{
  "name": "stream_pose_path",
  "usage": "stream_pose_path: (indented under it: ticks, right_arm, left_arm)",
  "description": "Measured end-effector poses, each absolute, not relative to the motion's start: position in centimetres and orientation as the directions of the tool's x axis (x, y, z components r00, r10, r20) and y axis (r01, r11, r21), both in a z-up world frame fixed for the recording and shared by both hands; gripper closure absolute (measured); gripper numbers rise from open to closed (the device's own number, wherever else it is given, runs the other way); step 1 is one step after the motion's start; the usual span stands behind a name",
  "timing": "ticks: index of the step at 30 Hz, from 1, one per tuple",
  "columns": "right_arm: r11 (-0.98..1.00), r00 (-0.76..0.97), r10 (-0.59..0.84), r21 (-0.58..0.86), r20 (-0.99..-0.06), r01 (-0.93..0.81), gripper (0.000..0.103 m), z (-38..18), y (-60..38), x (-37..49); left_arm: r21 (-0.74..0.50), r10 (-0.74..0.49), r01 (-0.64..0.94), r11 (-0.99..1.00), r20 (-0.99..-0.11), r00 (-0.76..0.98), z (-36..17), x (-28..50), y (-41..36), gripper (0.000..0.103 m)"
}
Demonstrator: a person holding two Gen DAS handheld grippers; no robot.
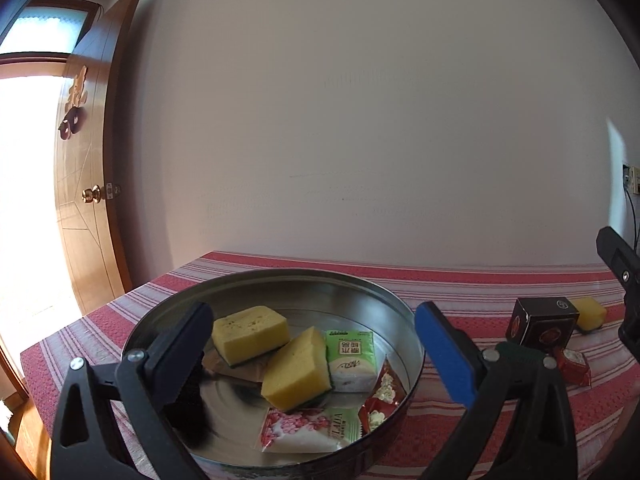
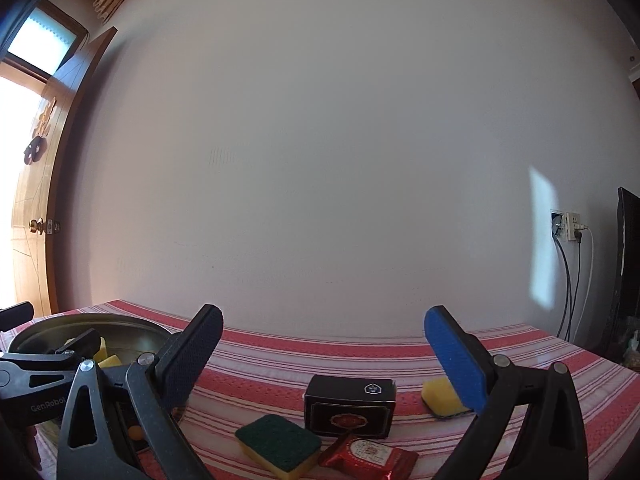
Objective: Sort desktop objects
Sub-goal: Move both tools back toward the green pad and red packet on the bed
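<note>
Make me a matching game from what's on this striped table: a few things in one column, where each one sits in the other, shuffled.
Things:
1. green snack packet
2. black box
3. sponge lying green side up
4. red packet

Places:
A. on the cloth, just in front of the black box, right of the green-topped sponge
B. inside the round metal tin, beside two yellow sponges
C. on the cloth, at the near left of the box
D. standing on the cloth between the open fingers of the right gripper

Pairs: 1-B, 2-D, 3-C, 4-A
</note>
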State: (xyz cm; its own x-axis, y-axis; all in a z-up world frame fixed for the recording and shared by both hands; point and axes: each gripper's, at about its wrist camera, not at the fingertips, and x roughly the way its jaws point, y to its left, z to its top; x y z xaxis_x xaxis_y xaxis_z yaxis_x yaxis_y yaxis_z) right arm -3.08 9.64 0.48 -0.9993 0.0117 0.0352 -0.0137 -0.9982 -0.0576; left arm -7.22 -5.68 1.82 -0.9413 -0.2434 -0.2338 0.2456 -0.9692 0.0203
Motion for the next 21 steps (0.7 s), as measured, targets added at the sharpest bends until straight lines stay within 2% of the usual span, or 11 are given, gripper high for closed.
stream_pose_path:
  ticks: [6, 13, 17, 21]
  right_arm:
    - [-0.991, -0.995, 0.09, -0.094, 0.039, -0.094, 0.001, 0.3, 13.1, -3.1]
    - [-0.984, -0.985, 0.171, -0.051, 0.024, -0.172, 0.001, 0.4, 17.5, -2.7]
    - [-0.979, -0.979, 0.202, 0.001, 0.002, -0.202, 0.001, 0.4, 19.9, -3.0]
    - [-0.973, -0.977, 0.211, 0.097, -0.016, -0.211, 0.001, 0.3, 22.1, -2.9]
  left_arm:
    - [0.066, -0.171, 0.16, -0.985, -0.232, -0.958, 1.8, -7.4, -2.9, 0.001]
    - [0.182, -0.062, 0.019, -0.983, -0.234, -0.97, 1.7, -8.1, 1.8, 0.001]
    - [0.174, 0.04, -0.103, -0.979, -0.332, -0.942, 1.2, -9.7, 4.3, 0.001]
    - [0.204, 0.079, -0.182, -0.962, -0.428, -0.9, 0.4, -11.7, 6.9, 0.001]
